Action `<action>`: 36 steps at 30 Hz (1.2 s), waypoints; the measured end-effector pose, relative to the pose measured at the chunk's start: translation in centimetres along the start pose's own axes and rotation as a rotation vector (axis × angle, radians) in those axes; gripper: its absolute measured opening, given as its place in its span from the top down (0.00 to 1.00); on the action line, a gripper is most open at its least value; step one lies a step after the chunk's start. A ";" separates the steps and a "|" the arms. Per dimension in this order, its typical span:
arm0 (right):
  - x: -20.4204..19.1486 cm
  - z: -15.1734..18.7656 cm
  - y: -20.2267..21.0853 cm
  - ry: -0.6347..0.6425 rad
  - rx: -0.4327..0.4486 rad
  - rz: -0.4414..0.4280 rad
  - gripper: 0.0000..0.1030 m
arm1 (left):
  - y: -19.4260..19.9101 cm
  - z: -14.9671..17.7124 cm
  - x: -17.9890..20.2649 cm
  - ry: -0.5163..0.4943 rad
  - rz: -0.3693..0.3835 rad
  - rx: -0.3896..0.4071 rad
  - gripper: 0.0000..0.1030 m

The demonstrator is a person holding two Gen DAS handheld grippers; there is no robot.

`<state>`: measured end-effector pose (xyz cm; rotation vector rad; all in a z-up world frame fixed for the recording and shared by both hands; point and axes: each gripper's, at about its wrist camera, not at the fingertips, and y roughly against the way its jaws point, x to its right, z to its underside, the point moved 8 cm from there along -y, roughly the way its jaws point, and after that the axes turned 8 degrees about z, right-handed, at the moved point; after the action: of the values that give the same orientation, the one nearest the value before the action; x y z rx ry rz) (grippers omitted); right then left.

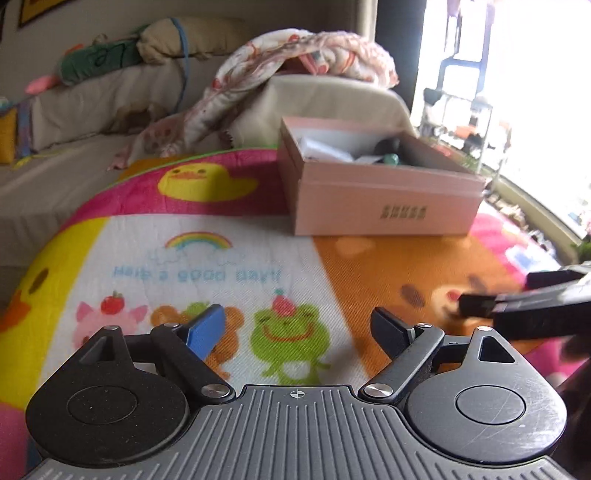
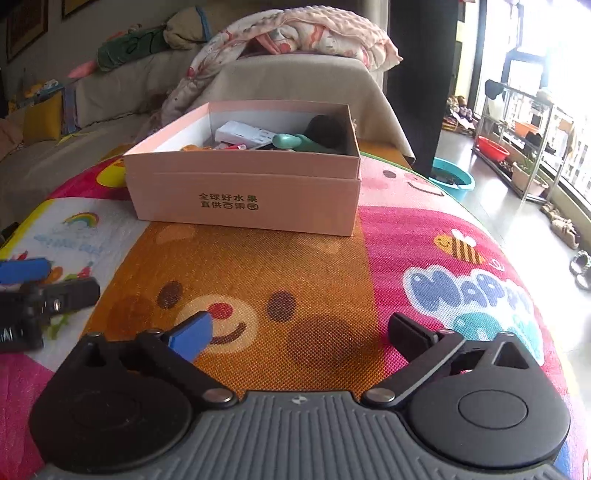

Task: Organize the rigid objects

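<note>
Bright cartoon-printed mat (image 2: pixel 332 266) covers the surface, with a covered sofa (image 2: pixel 122 92), a rumpled blanket (image 2: pixel 295 29) and sunlit windows behind. On it stands a pink box (image 2: pixel 243 192) holding assorted objects. Left gripper (image 1: pixel 299 326) and right gripper (image 2: pixel 301 332) hover before it, jaws spread, empty.

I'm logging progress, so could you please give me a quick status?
Both hand-held grippers open, empty. Pink box holds items. Mat ahead clear.
</note>
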<state>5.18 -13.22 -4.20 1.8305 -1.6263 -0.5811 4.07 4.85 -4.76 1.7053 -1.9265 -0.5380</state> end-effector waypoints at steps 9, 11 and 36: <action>0.4 0.0 -0.2 -0.054 0.041 0.034 0.00 | -1.1 -0.1 0.7 0.021 -0.049 -0.013 0.09; 0.4 -0.2 -0.3 -0.052 0.044 0.038 0.00 | -1.2 -0.2 0.7 0.019 -0.055 -0.015 0.09; 0.4 -0.2 -0.4 -0.056 0.052 0.031 0.00 | -1.4 -0.3 0.4 0.052 -0.108 -0.013 0.05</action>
<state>5.62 -13.57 -4.29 1.8374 -1.7185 -0.5862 5.34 4.25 -5.32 1.8055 -1.7994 -0.5390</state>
